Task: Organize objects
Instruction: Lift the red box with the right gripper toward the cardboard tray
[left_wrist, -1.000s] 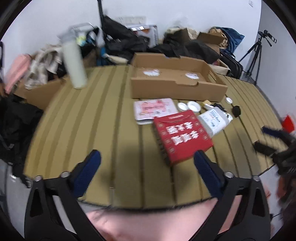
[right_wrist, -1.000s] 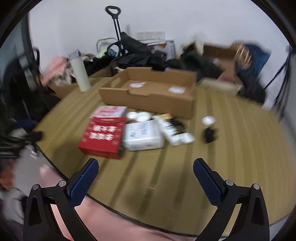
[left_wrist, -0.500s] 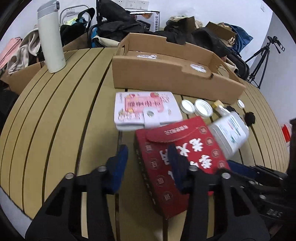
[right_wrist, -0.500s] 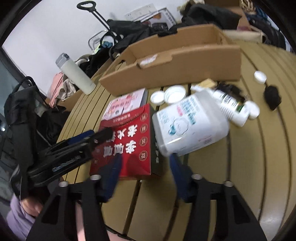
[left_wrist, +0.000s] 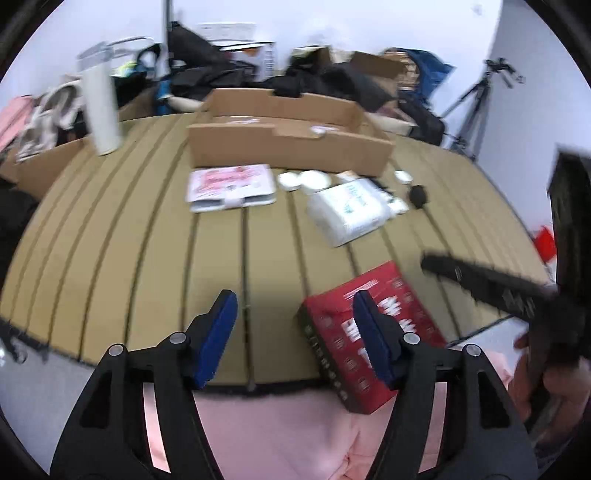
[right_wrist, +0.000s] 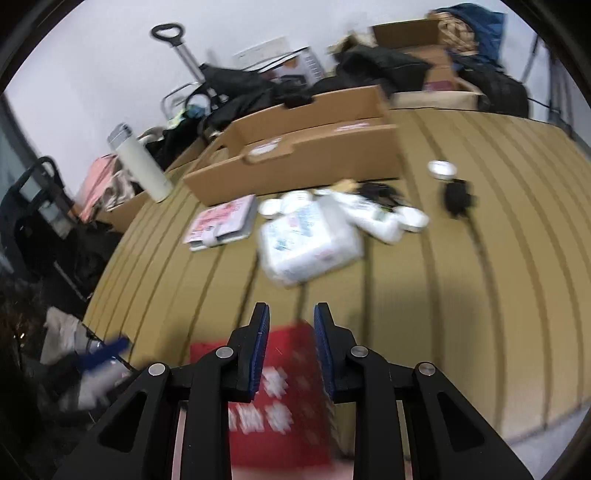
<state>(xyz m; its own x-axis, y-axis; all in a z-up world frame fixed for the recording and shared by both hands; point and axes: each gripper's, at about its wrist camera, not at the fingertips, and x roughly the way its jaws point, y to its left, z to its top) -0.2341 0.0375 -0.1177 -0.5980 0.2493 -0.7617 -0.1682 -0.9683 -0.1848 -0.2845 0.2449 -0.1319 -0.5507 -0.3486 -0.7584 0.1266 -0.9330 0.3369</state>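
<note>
Here, both wrist views are motion-blurred. The red box (left_wrist: 369, 332) with white characters sits at the near edge of the slatted wooden table (left_wrist: 147, 240), one end hanging past the edge over pink fabric (left_wrist: 280, 435). The left gripper (left_wrist: 295, 314) has its blue pads apart at a medium gap and its jaws are opening; only bare table shows between them, and the right pad overlaps the box's top face in the picture, though contact there cannot be told. The right gripper (right_wrist: 291, 332) is narrow and its jaws are closing, with the red box (right_wrist: 284, 398) seen through the gap; whether the pads press on it cannot be told from the blur. In the left wrist view the right gripper appears as a dark blurred bar (left_wrist: 491, 288) beside the box, with a hand (left_wrist: 546, 380) behind it. Further back on the table lie a pink-and-white flat pack (left_wrist: 231, 186), a white soft package (left_wrist: 347, 210), two white lids (left_wrist: 304, 180), a small black object (left_wrist: 417, 194) and an open cardboard tray (left_wrist: 288, 133). A white tumbler (left_wrist: 100, 107) stands upright at the far left. Bags and clutter (left_wrist: 221, 74) pile up behind the table, and a tripod (left_wrist: 476, 107) stands by the wall.
</note>
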